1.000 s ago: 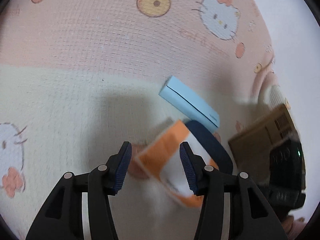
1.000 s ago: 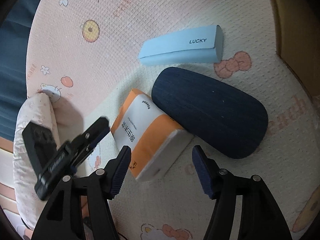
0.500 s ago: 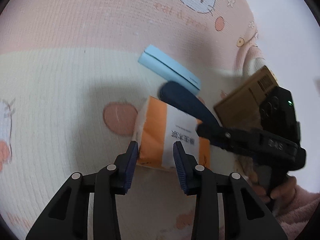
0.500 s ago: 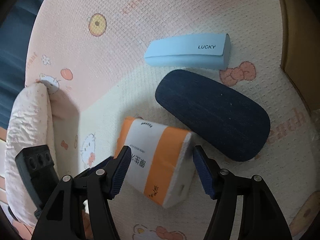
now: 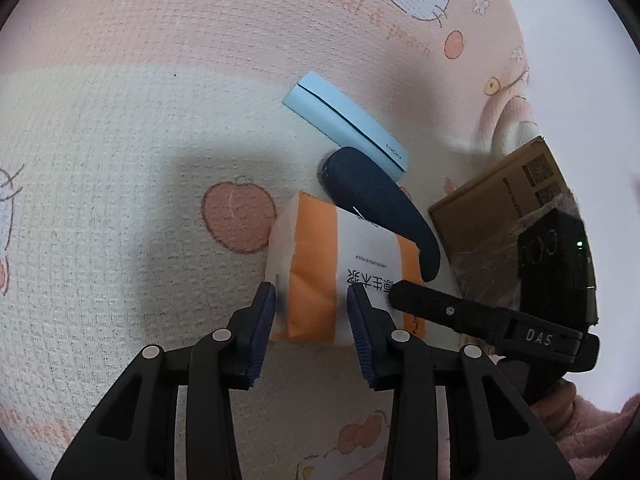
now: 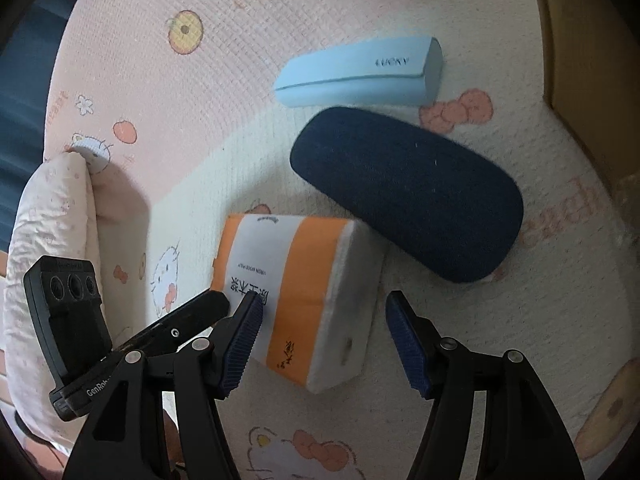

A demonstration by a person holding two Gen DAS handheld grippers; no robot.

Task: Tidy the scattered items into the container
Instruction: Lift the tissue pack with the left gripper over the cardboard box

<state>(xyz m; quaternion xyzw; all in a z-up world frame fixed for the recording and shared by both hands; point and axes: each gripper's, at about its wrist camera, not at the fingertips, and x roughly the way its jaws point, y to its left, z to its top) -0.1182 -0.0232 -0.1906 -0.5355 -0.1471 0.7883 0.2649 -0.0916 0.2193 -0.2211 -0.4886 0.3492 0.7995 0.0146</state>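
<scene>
An orange-and-white tissue pack [image 5: 360, 256] lies on the patterned blanket [image 5: 120, 160]. My left gripper [image 5: 311, 288] is shut on its near end, one pad on each side. In the right wrist view the same pack [image 6: 304, 280] sits between the fingers of my right gripper [image 6: 323, 298], which stands open; its left pad meets the label and its right pad is clear of the pack. A navy glasses case [image 6: 408, 192] rests against the pack's far side. Beyond it lies a light blue case [image 6: 360, 72] marked LUCKY. The brown cardboard box [image 5: 500, 196] stands to the right.
A rolled pink-and-white cushion [image 6: 52, 220] lies at the blanket's left edge in the right wrist view. The cardboard box wall [image 6: 580, 60] fills the upper right corner there. A hand [image 5: 556, 404] in a pink fleece sleeve holds the right gripper.
My left gripper came forward to the tissue pack and its jaws narrowed onto the pack's end. The pack swung round between the right gripper's fingers. The two cases stayed put.
</scene>
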